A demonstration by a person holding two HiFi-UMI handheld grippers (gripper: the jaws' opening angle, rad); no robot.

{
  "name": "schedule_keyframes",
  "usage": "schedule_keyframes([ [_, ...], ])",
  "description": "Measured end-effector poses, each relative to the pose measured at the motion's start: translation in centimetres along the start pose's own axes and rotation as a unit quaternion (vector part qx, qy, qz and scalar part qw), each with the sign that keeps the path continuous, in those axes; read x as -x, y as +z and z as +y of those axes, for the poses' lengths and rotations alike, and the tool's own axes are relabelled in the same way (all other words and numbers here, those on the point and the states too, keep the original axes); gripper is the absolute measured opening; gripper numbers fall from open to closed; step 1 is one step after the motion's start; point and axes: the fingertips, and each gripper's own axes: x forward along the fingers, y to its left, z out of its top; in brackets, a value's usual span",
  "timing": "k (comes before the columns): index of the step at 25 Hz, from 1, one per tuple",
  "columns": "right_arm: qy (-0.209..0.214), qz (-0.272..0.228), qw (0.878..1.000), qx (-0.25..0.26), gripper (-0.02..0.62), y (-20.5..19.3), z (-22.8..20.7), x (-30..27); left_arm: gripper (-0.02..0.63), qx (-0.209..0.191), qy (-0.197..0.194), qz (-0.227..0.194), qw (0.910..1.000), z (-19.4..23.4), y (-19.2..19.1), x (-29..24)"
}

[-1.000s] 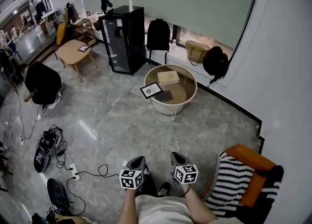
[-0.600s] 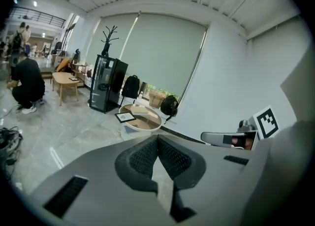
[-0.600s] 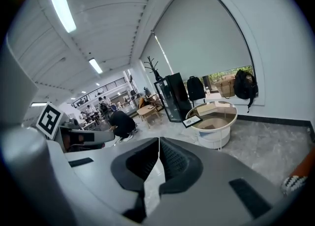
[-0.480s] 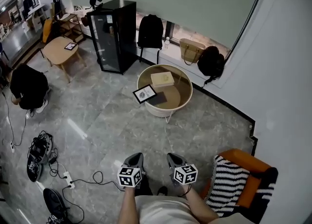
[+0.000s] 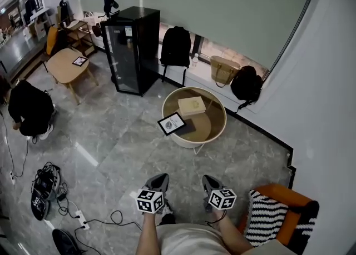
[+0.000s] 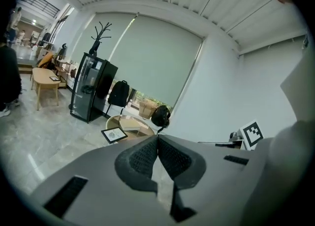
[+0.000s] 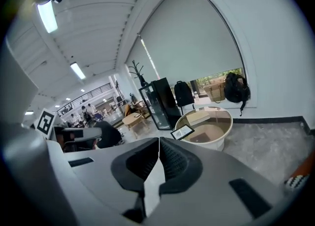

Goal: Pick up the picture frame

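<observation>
A black picture frame (image 5: 172,123) with a white print leans on the left rim of a round cream table (image 5: 217,135). It also shows small in the left gripper view as the picture frame (image 6: 114,134) and in the right gripper view as the picture frame (image 7: 182,132). A flat tan box (image 5: 192,105) lies on the tabletop behind it. My left gripper (image 5: 158,181) and right gripper (image 5: 210,183) are held side by side low in the head view, well short of the table. Both are shut and hold nothing.
A black glass-door cabinet (image 5: 128,50) stands left of the table. Bags (image 5: 225,70) line the windowsill. An orange armchair with a striped throw (image 5: 276,214) is close at my right. A person (image 5: 28,108) crouches at far left; cables and gear (image 5: 45,186) lie on the floor.
The whole view has shifted as I walked across the floor; the table and frame sit a little lower and nearer in the head view. Both grippers stay shut.
</observation>
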Motion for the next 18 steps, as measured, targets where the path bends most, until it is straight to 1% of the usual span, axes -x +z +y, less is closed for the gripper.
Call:
schedule_keyframes([
  [3, -0.025, -0.007, 1.000, -0.010, 0.034, 1.1, -0.6, -1.9, 0.021, 0.005, 0.009, 0.000, 0.9999, 2.9, 0.9, 0.1],
  [6, -0.037, -0.007, 0.999, -0.012, 0.034, 1.2, -0.3, -3.1, 0.021, 0.009, 0.011, 0.020, 0.9997, 4.5, 0.3, -0.1],
  [10, -0.038, 0.005, 0.999, -0.012, 0.034, 0.7, 1.0, -4.6, 0.021, 0.008, 0.009, 0.048, 0.9988, 5.9, -1.2, 0.5],
  [13, -0.035, 0.008, 0.999, -0.004, 0.034, 1.0, 1.0, -5.6, 0.021, 0.021, 0.016, 0.049, 0.9985, 6.9, -1.5, 0.1],
  [15, -0.034, 0.007, 0.999, -0.010, 0.034, 1.2, 0.8, -6.4, 0.021, 0.028, 0.020, 0.051, 0.9981, 7.5, -1.7, -0.4],
  [18, -0.032, 0.007, 0.999, -0.024, 0.034, 1.4, 0.6, -7.8, 0.021, 0.029, 0.018, 0.067, 0.9972, 8.3, -2.4, -1.1],
])
